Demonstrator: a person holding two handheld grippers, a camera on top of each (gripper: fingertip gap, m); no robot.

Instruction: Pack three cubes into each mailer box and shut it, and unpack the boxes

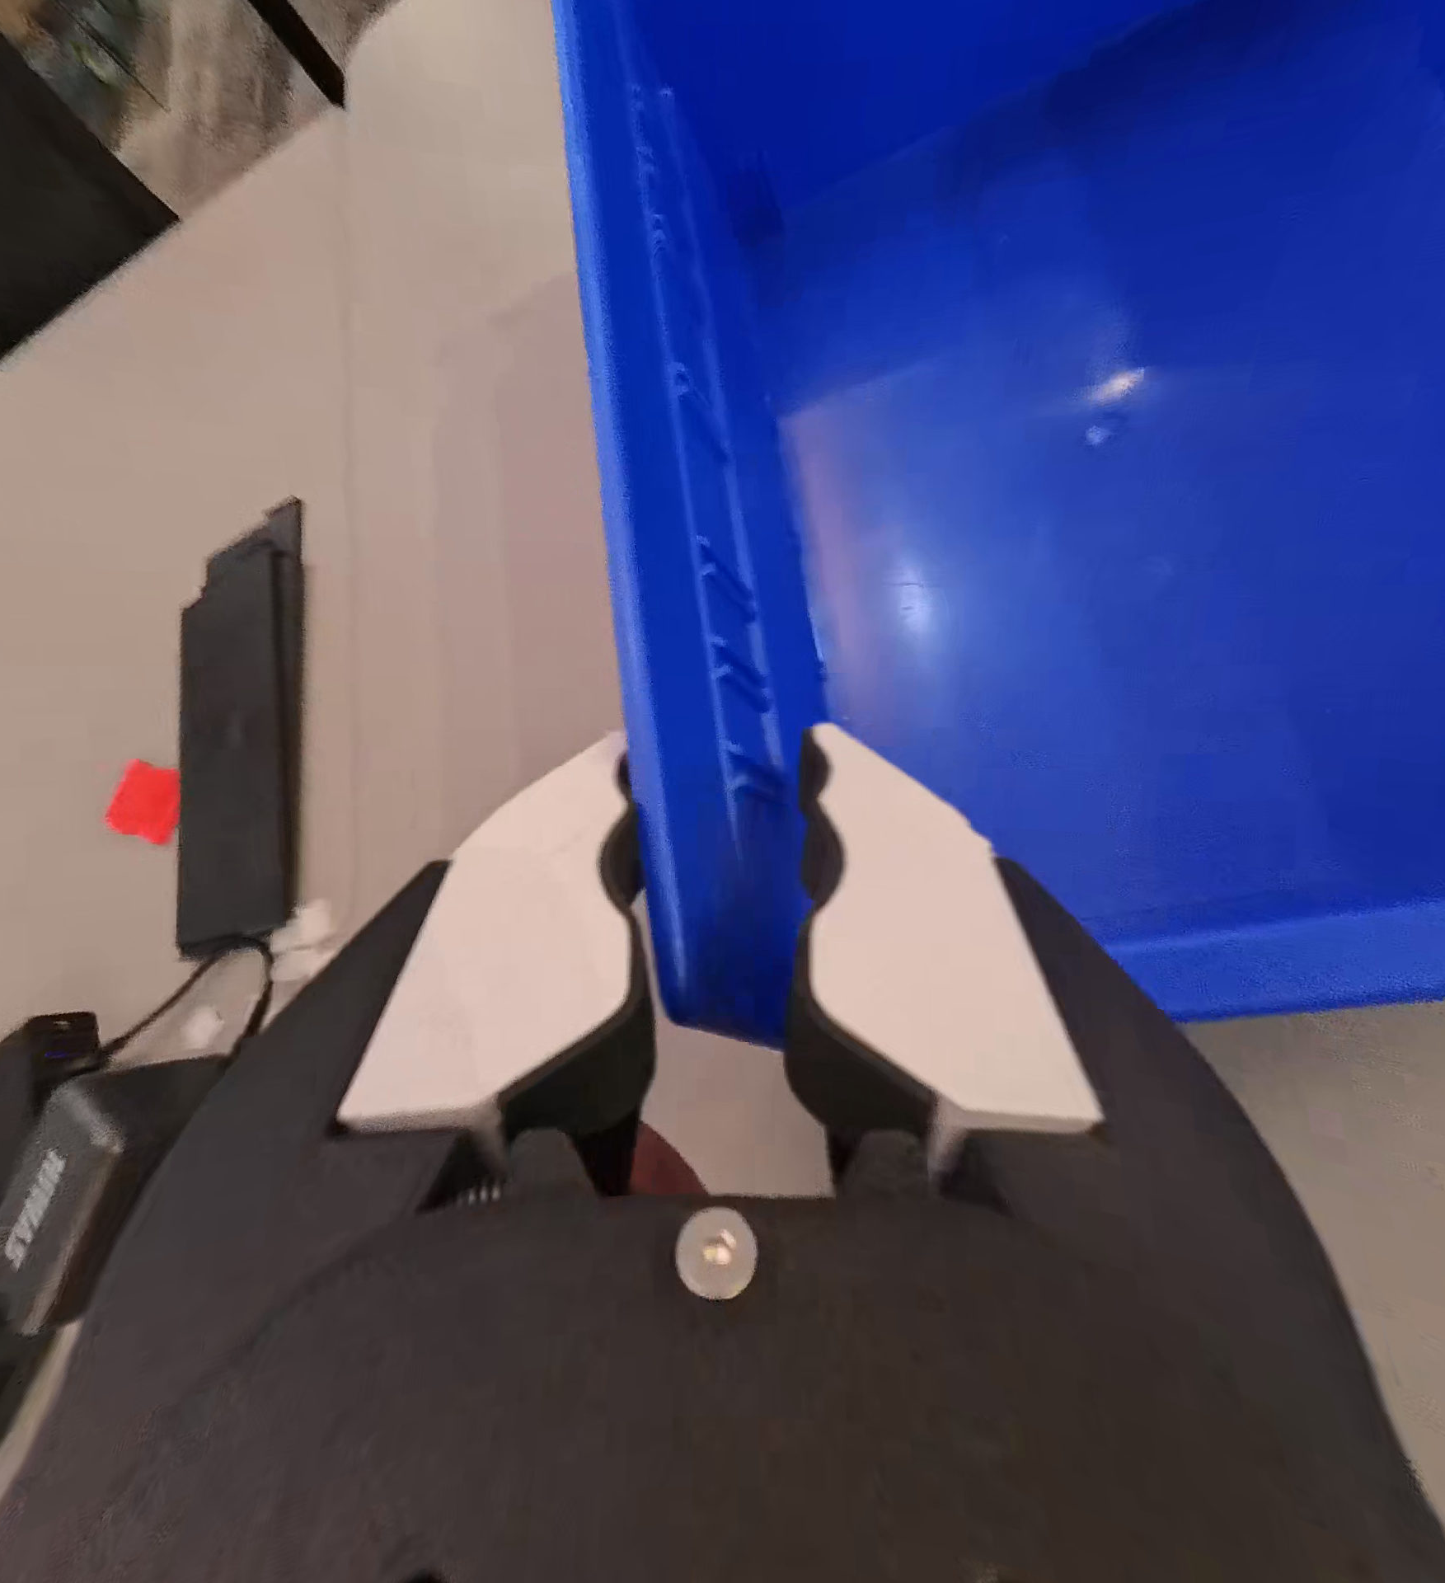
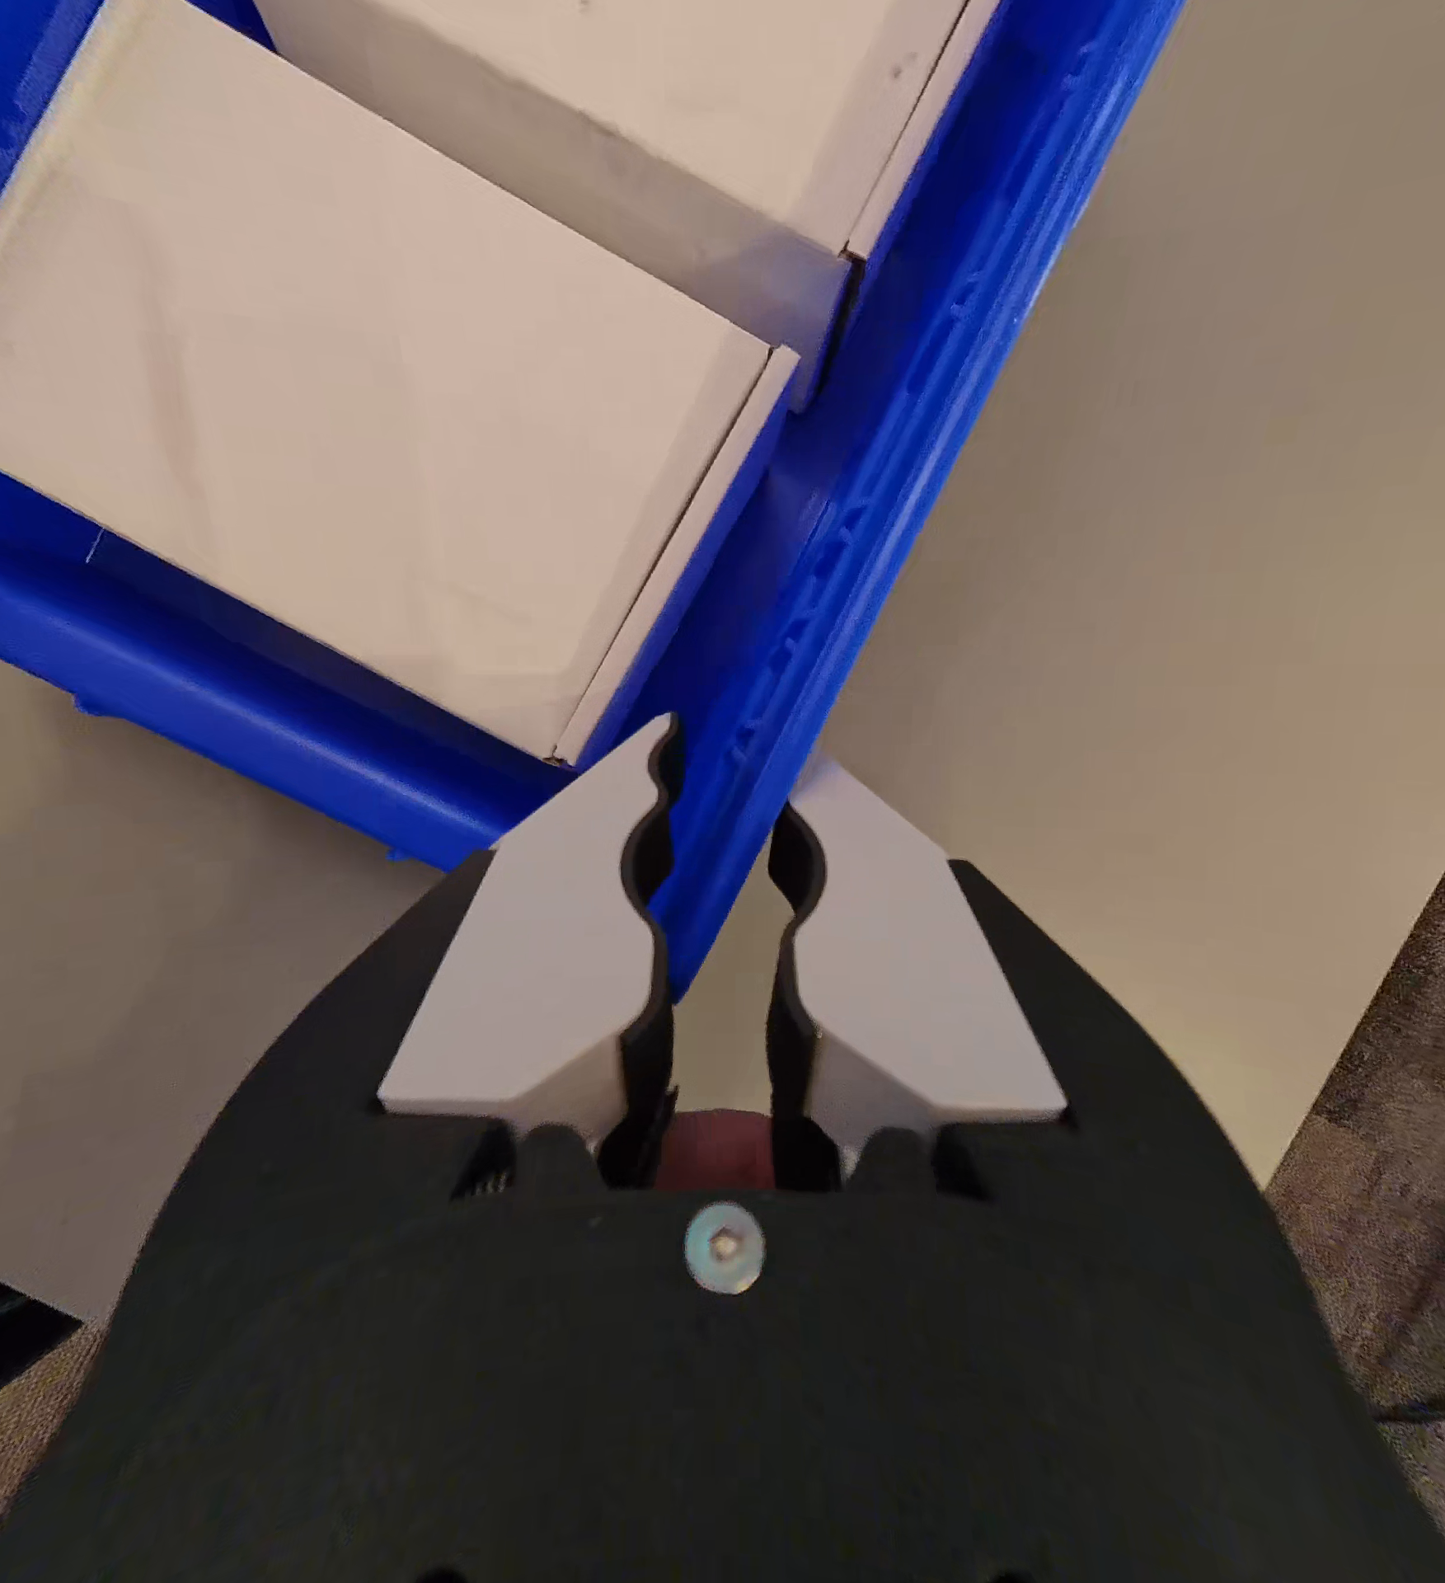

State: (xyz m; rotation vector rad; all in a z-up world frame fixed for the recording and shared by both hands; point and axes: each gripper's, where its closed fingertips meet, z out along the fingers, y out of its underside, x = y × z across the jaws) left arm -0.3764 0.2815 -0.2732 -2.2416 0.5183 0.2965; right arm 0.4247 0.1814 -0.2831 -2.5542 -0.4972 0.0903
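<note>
In the left wrist view, my left gripper [image 1: 714, 754] is shut on the ribbed rim of a blue plastic bin [image 1: 1130, 600], one finger outside the wall and one inside. The part of the bin's inside that shows is bare. In the right wrist view, my right gripper [image 2: 740, 754] is shut on the rim of a blue bin [image 2: 916, 428] near its corner. Two shut white mailer boxes lie in it, one near [image 2: 342, 411] and one farther [image 2: 659, 111], leaning on each other. No cubes show. I cannot tell whether both views show the same bin.
The bin is over a pale table [image 1: 402, 428]. A flat black device [image 1: 239, 728] with a red tag [image 1: 143, 801] lies to the left, with black boxes and a cable [image 1: 33, 1182] nearer. Grey carpet [image 2: 1429, 1114] shows past the table's right edge.
</note>
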